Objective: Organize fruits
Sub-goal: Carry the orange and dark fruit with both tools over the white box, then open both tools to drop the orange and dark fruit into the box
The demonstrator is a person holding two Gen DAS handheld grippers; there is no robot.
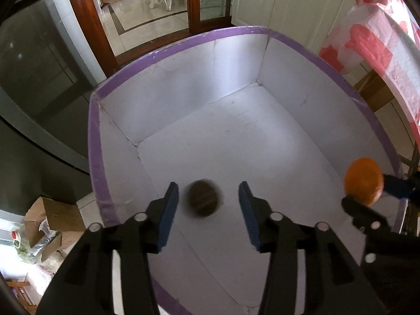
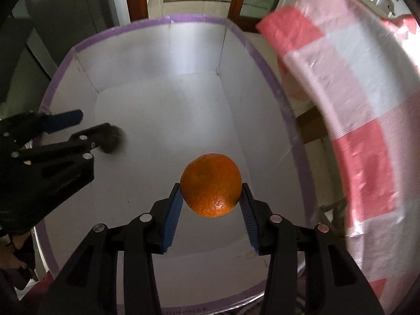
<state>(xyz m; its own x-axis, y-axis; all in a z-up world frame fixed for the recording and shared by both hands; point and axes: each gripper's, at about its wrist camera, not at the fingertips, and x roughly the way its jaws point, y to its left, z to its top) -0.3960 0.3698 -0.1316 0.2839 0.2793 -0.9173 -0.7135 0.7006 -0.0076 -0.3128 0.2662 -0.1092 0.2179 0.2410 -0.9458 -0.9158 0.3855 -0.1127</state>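
Left gripper fingers apart; blurred brown fruit, maybe a kiwi, loose between them, seemingly dropping into the white box. Right gripper fingers clamp the orange above the box, not yet placed. Beyond: checked cloth, tiled floor, cabinets.

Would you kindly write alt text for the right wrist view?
The right gripper clamps a round orange fruit between its blue pads above a white box with purple-taped rim. At left, the left gripper stands open beside a blurred brown fruit; a pink-checked plastic sheet lies right.
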